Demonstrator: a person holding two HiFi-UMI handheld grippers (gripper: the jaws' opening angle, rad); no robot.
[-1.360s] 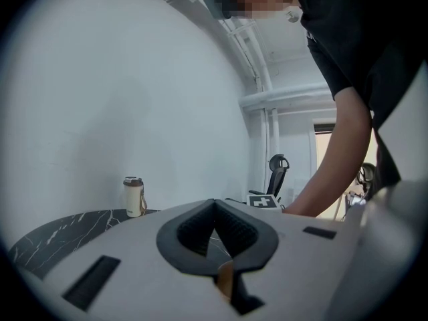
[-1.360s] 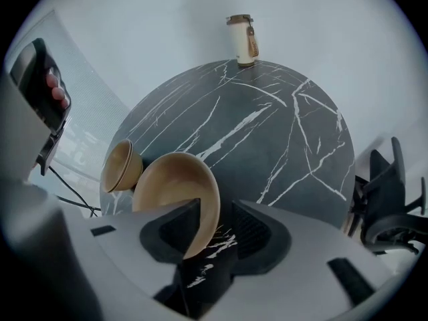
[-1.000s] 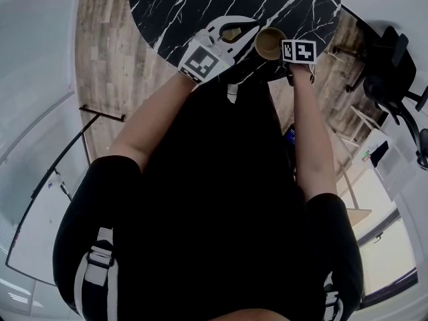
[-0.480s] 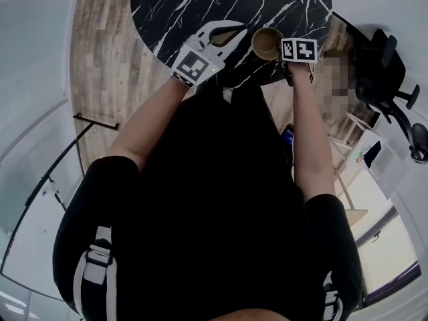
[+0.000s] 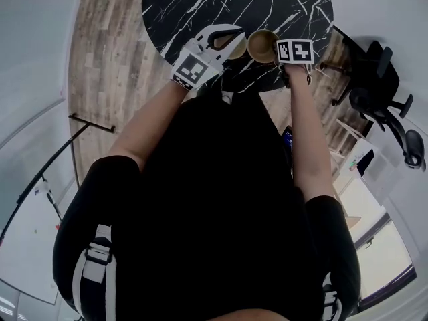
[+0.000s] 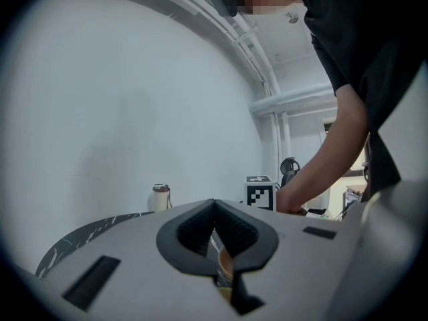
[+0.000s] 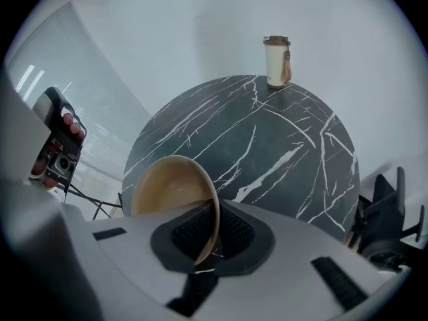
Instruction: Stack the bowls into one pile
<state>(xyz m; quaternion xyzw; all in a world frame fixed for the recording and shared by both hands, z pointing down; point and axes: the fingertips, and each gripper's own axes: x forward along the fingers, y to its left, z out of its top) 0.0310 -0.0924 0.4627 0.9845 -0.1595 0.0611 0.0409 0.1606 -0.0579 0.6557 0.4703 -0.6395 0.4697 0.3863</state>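
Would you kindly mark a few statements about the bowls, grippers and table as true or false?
1. The right gripper clamps a bowl by its rim. True.
2. The two bowls are nested in one pile. False: the left gripper holds the other bowl separately.
3. A cup stands on the table. True.
4. The table is plain white. False: it is black with white veins.

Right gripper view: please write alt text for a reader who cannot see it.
The right gripper is shut on the rim of a tan bowl, held tilted above a round black marble table. A lidded travel mug stands at the table's far edge.
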